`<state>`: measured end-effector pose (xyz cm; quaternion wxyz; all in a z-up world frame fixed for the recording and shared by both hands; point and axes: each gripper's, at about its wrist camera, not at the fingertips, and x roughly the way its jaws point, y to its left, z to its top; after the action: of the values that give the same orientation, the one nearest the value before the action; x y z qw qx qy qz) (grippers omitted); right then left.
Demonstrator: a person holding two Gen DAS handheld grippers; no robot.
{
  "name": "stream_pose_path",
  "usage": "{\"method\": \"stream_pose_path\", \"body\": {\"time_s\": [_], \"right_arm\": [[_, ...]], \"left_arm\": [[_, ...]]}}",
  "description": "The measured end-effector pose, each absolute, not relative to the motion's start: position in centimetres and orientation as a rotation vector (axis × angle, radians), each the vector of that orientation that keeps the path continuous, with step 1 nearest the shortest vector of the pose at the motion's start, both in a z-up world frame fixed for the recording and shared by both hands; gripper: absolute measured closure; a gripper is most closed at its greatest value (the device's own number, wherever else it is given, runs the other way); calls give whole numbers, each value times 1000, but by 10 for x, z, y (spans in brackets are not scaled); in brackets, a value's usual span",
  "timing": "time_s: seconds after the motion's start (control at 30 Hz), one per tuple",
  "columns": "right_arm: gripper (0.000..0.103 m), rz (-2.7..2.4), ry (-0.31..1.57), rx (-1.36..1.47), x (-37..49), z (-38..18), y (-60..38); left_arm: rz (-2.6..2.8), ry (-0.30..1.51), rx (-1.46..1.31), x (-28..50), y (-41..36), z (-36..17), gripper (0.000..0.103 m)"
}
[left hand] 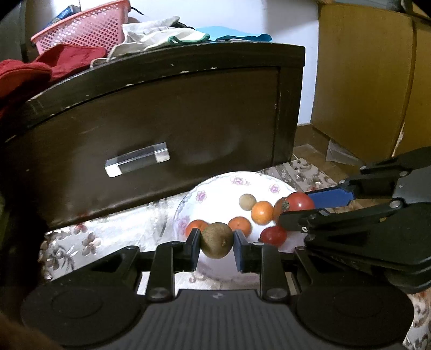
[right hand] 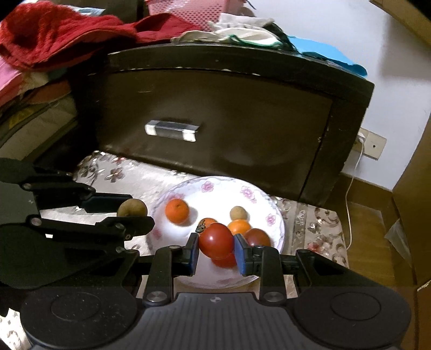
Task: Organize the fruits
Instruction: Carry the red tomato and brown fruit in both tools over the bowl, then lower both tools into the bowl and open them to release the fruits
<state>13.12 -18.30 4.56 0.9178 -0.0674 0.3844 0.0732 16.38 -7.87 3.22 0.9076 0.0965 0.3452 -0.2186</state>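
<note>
A white floral plate [left hand: 215, 185] [right hand: 223, 185] lies on a flowered cloth before a dark drawer. My left gripper [left hand: 217, 239] is shut on a brown round fruit [left hand: 217, 240] above the plate's near rim; the fruit also shows in the right wrist view [right hand: 132, 207]. My right gripper [right hand: 216, 242] is shut on a red tomato [right hand: 216, 240], which the left wrist view also shows [left hand: 299, 202]. On the plate lie several oranges [left hand: 261, 212] [right hand: 176, 211], a pale brown fruit [left hand: 247, 201] [right hand: 238, 213] and more tomatoes [left hand: 273, 235] [right hand: 257, 237].
The dark drawer front with a metal handle [left hand: 137, 163] [right hand: 171, 131] stands right behind the plate. Red cloth [right hand: 54, 35], a pink basket [left hand: 86, 25] and clothes lie on top. A wooden cabinet [left hand: 363, 80] is at the right; a white cable [right hand: 350, 199] hangs by the wall.
</note>
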Motion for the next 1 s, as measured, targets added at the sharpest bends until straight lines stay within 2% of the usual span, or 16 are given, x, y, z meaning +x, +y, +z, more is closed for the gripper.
{"method": "stream_pose_path", "body": {"time_s": [1.0], "right_arm": [[75, 98, 840, -110, 210, 0, -214]], "left_arm": [[-420, 773, 212, 229, -106, -11, 71]]}}
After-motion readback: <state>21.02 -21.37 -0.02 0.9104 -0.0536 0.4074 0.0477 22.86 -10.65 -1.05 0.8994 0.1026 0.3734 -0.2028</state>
